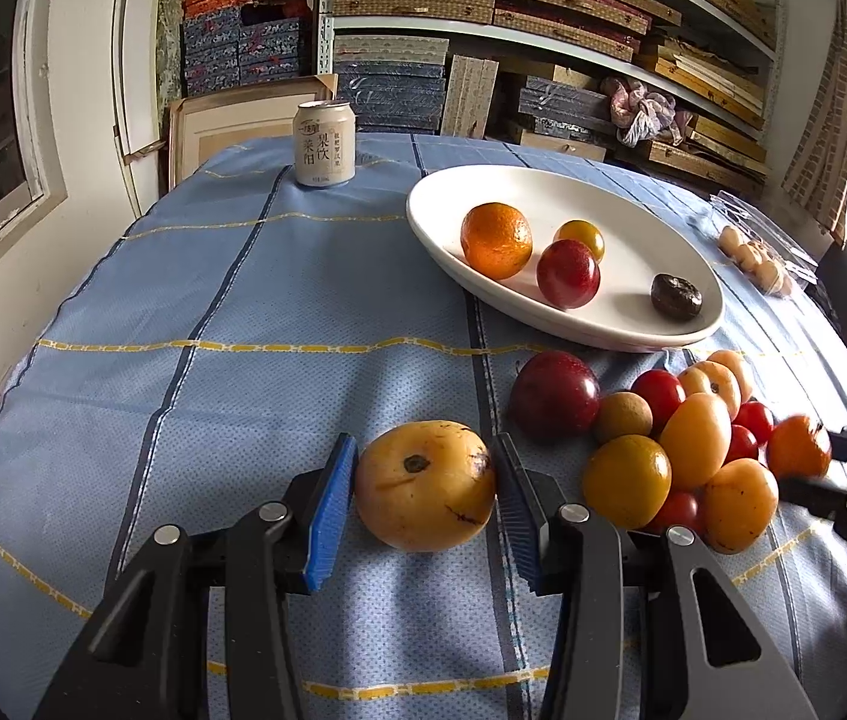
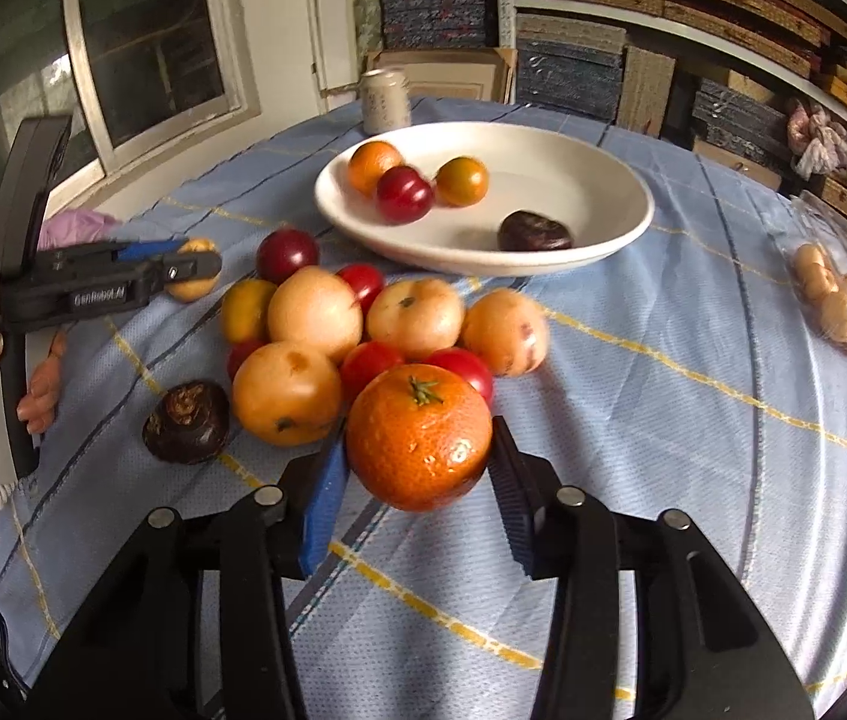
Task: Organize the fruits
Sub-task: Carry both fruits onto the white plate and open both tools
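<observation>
My left gripper is shut on a yellow fruit that rests on the blue tablecloth; it also shows in the right wrist view. My right gripper is shut on an orange mandarin, also seen at the right edge of the left wrist view. A pile of yellow, red and dark fruits lies between the grippers. A white oval plate holds an orange, a red plum, a small yellow fruit and a dark brown fruit.
A drink can stands at the table's far side. A clear plastic pack of small round pieces lies at the right. A dark brown fruit lies apart at the pile's left. Shelves of boxes stand behind the table.
</observation>
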### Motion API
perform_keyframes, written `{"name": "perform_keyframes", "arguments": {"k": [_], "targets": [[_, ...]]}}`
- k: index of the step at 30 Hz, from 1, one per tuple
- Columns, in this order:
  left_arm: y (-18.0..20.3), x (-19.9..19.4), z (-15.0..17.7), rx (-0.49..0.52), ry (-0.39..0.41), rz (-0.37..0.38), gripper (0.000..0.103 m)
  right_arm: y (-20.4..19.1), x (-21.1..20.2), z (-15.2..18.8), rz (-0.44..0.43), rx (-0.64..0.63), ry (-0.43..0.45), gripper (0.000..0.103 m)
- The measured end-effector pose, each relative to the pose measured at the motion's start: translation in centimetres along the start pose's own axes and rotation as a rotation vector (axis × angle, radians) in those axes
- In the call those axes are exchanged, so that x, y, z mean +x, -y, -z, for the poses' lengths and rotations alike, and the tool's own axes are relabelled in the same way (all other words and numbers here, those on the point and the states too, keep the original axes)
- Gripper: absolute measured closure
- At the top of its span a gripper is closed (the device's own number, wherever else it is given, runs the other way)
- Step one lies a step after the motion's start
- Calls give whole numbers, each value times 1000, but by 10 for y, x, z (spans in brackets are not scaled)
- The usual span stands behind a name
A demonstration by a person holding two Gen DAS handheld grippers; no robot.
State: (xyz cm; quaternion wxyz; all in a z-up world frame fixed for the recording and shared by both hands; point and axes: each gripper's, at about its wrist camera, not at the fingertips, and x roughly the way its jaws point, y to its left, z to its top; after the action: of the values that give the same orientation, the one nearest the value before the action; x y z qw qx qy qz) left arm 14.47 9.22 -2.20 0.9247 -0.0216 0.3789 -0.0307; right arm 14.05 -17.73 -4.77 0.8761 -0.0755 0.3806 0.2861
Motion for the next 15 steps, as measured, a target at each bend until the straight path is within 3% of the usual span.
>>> {"name": "perform_keyframes", "arguments": {"k": [6, 11, 15], "targets": [[6, 4, -15, -27, 2, -9, 57, 17, -10, -16, 36, 74, 57, 58], [32, 6, -52, 16, 35, -17, 57, 31, -1, -67, 85, 115, 99, 58], [60, 22, -79, 31, 57, -1, 57, 53, 31, -99, 97, 207, 110, 58]]}}
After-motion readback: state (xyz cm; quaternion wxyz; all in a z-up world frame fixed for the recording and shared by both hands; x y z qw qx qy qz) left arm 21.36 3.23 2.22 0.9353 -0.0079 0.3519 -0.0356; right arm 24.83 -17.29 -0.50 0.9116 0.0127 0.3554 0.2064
